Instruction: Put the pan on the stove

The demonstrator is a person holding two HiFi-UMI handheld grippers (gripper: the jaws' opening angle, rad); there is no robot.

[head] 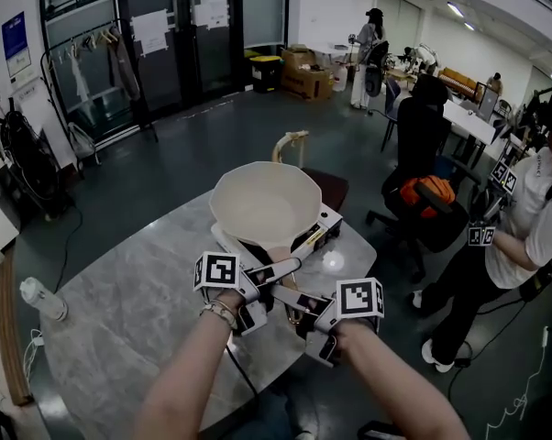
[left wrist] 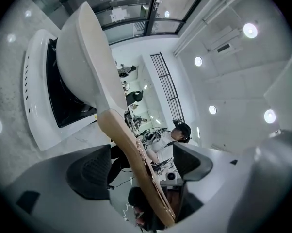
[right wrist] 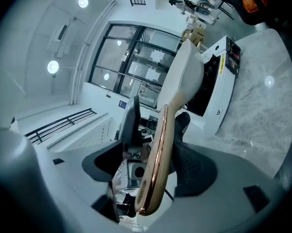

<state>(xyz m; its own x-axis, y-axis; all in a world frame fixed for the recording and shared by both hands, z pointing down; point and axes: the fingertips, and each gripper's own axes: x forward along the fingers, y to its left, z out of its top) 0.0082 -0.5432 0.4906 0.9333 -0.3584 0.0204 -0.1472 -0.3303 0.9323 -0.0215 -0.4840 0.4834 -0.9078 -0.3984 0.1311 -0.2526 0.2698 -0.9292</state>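
Note:
A cream pan (head: pixel 262 211) sits on the white portable stove (head: pixel 324 229) at the far side of the marble table. Its long wooden handle (head: pixel 281 257) points toward me. My left gripper (head: pixel 281 271) stands open around the handle from the left, and my right gripper (head: pixel 290 299) stands open around it from the right, closer to its end. In the left gripper view the handle (left wrist: pixel 131 149) runs between the pads with a gap on each side, up to the pan (left wrist: pixel 83 57) on the stove (left wrist: pixel 37 96). The right gripper view shows the handle (right wrist: pixel 158 154) between spread pads, the pan (right wrist: pixel 187 76) beyond.
The marble table (head: pixel 129 310) carries a white bottle (head: pixel 42 299) at its left edge. A dark chair (head: pixel 326 186) stands behind the stove. An office chair (head: pixel 423 191) with an orange item and a person in white (head: pixel 533 218) are at the right.

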